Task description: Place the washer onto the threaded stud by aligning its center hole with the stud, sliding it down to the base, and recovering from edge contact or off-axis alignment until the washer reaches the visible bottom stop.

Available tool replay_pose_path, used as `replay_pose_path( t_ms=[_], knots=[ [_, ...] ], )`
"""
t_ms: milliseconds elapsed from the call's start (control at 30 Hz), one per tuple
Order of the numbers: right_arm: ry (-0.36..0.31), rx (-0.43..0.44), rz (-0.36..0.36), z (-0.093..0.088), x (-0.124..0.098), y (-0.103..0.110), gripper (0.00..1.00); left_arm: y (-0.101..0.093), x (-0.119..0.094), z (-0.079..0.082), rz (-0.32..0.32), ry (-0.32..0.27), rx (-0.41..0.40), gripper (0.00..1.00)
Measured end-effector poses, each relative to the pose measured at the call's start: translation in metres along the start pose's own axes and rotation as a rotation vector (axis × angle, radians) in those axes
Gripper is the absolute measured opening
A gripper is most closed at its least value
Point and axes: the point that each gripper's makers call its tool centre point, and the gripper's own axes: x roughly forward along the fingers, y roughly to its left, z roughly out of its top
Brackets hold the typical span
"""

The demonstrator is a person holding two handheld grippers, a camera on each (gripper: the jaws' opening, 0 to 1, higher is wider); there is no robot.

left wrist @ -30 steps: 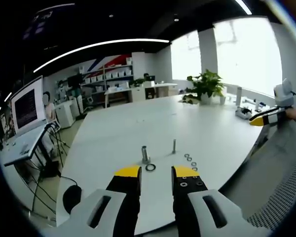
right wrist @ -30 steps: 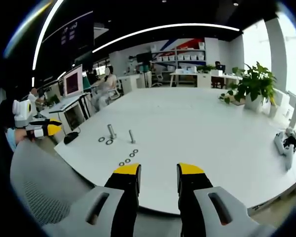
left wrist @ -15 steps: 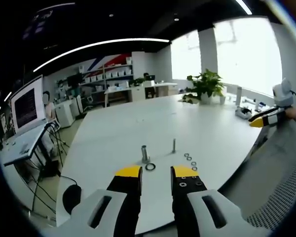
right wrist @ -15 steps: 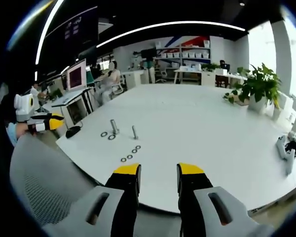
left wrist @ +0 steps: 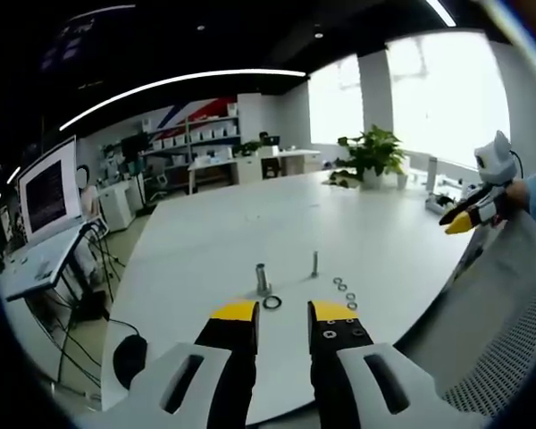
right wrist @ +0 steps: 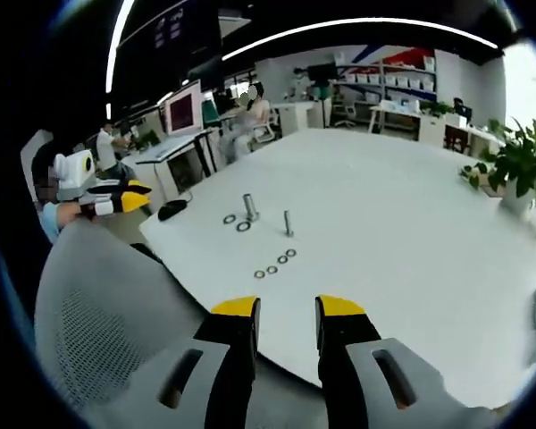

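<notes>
In the left gripper view a thin threaded stud [left wrist: 315, 264] stands upright on the white table [left wrist: 250, 223]. To its left stands a thicker bolt [left wrist: 262, 279] with a dark washer [left wrist: 272, 302] lying at its foot. Several small washers [left wrist: 345, 291] lie in a row right of the stud. My left gripper [left wrist: 282, 313] is open and empty, just short of the table's near edge. The right gripper view has the stud [right wrist: 288, 222], the bolt [right wrist: 248, 207], two washers [right wrist: 236, 222] and the row of small washers [right wrist: 276, 264]. My right gripper [right wrist: 286, 308] is open and empty, off the table's edge.
A grey mesh chair back [right wrist: 98, 331] lies between the two grippers. The other gripper [left wrist: 469, 214] comes in at the right of the left gripper view, and the left one [right wrist: 116, 198] at the left of the right gripper view. A potted plant [left wrist: 372, 156] stands at the far side.
The right gripper's camera has moved, so the stud and washers now sit higher and nearer the middle of its view. In the left gripper view the right gripper has risen slightly.
</notes>
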Motion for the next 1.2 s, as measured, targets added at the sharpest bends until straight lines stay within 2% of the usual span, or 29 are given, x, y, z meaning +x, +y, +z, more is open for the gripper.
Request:
replay_pose_path(
  t_ms=[33, 267, 433, 600, 767, 933, 1033, 1100, 1200],
  knots=[
    [0.009, -0.017, 0.032, 0.003, 0.004, 0.004, 0.27, 0.0, 0.0, 0.0, 0.001, -0.001, 0.0, 0.19],
    [0.071, -0.099, 0.133, 0.015, 0.028, 0.005, 0.27, -0.001, 0.001, 0.002, -0.012, -0.001, -0.005, 0.19],
    [0.138, -0.205, 0.228, 0.023, 0.052, 0.021, 0.27, -0.005, 0.002, 0.001, -0.039, 0.007, -0.004, 0.19],
    [0.165, -0.251, 0.268, 0.034, 0.074, 0.033, 0.27, -0.011, 0.004, -0.003, -0.078, 0.031, 0.005, 0.19],
    [0.172, -0.241, 0.287, 0.041, 0.101, 0.043, 0.27, -0.018, 0.004, -0.008, -0.121, 0.059, 0.016, 0.19],
    [0.191, -0.174, 0.26, 0.029, 0.129, 0.047, 0.27, -0.026, 0.004, -0.008, -0.177, 0.05, 0.018, 0.19],
    [0.234, -0.219, 0.255, 0.013, 0.144, 0.051, 0.27, -0.033, 0.003, -0.007, -0.22, 0.042, 0.008, 0.19],
    [0.247, -0.253, 0.26, 0.006, 0.152, 0.052, 0.27, -0.037, 0.002, -0.001, -0.243, 0.005, 0.04, 0.18],
    [0.267, -0.259, 0.265, -0.006, 0.166, 0.055, 0.27, -0.042, 0.002, 0.002, -0.283, -0.011, 0.046, 0.18]
  ],
)
